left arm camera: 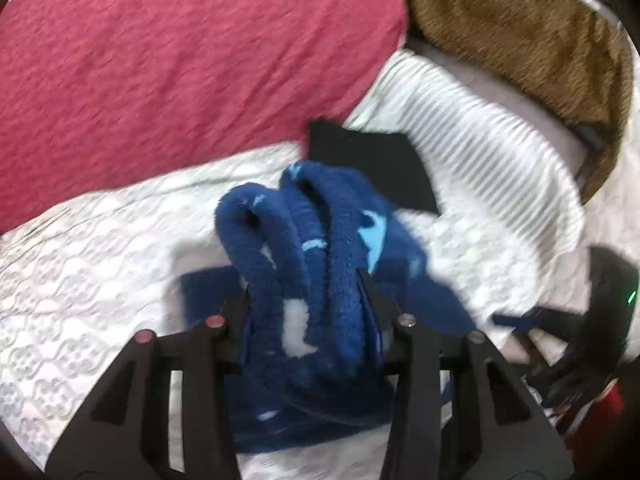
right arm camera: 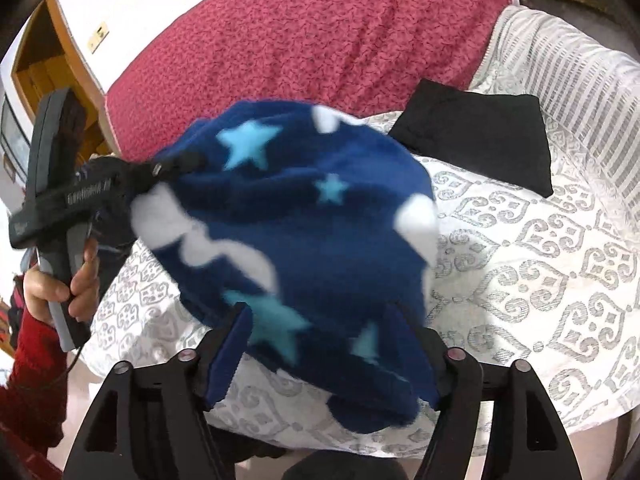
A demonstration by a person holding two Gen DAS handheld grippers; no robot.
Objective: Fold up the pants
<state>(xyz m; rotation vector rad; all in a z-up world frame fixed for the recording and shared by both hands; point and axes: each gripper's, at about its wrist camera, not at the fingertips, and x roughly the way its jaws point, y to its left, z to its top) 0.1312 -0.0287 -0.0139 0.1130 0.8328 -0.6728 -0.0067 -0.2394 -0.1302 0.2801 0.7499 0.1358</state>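
Dark blue fleece pants (right arm camera: 304,216) with light blue stars and white patches hang bunched above a white patterned bedspread (right arm camera: 540,264). My left gripper (left arm camera: 306,284) is shut on a thick bunch of the pants (left arm camera: 320,264); it also shows at the left of the right wrist view (right arm camera: 160,168), pinching the fabric's edge. My right gripper (right arm camera: 320,312) is shut on the near part of the pants. The cloth stretches between the two grippers.
A red textured blanket (left arm camera: 180,60) covers the far side of the bed. A folded black garment (right arm camera: 480,136) lies on the bedspread beyond the pants. A striped white pillow (left arm camera: 480,148) and a brown furry blanket (left arm camera: 520,32) lie to the right.
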